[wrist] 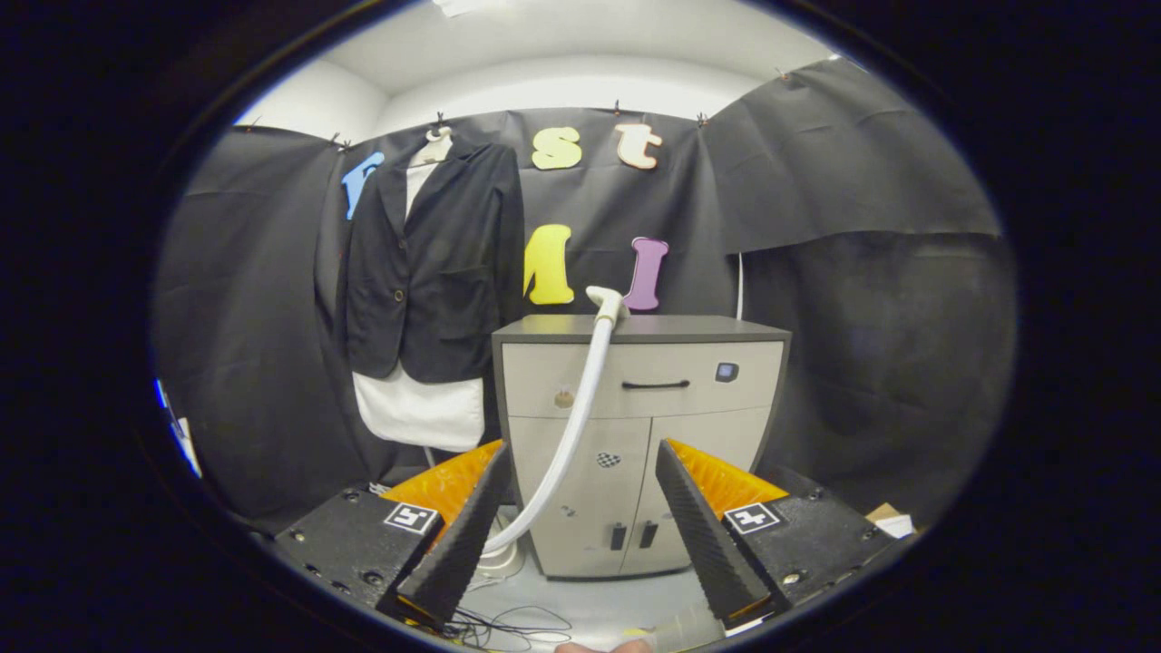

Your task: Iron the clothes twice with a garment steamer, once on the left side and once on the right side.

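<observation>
Gripper: fingers spread wide apart, holding nothing; the gap between them frames the lower doors of the cabinet.

Cabinet: pale fronted, dark top, standing on the floor ahead of the fingers against the far cloth wall. One drawer with a dark handle above two doors; a small round knob at the drawer's left end.

Garment steamer: white base unit on the floor at the cabinet's near left corner, just beyond the left finger. Its white hose climbs in a curve across the cabinet front to the steamer head, which rests at the cabinet's top edge, left of centre.

Clothes: dark blazer over a white shirt, hung high on the far wall, left of the cabinet and well beyond the fingers. The shirt hem hangs below the blazer; the blazer's right edge sits just beside the cabinet's left side.

Loose dark cables lie on the pale floor near the fingers. Pale scraps lie on the floor at far right; their kind cannot be told.
</observation>
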`<state>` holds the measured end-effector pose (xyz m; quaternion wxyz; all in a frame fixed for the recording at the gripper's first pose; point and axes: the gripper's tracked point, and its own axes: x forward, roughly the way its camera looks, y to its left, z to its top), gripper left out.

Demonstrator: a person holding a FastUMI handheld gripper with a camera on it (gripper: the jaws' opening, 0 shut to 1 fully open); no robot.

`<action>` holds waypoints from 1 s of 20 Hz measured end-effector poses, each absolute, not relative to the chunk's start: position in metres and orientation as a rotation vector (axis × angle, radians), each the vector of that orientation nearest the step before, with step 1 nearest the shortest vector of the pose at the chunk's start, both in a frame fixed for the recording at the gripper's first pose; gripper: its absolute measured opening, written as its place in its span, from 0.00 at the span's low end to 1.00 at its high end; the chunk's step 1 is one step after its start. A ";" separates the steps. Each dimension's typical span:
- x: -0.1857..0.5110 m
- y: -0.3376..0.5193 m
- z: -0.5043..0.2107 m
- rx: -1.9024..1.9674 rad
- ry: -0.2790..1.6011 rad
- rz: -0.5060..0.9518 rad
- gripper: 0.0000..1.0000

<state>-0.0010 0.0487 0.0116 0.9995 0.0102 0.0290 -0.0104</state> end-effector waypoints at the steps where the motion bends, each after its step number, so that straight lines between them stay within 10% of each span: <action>1: -0.002 0.053 0.012 0.022 0.059 -0.033 1.00; 20: 0.171 0.050 0.112 0.008 0.094 0.030 1.00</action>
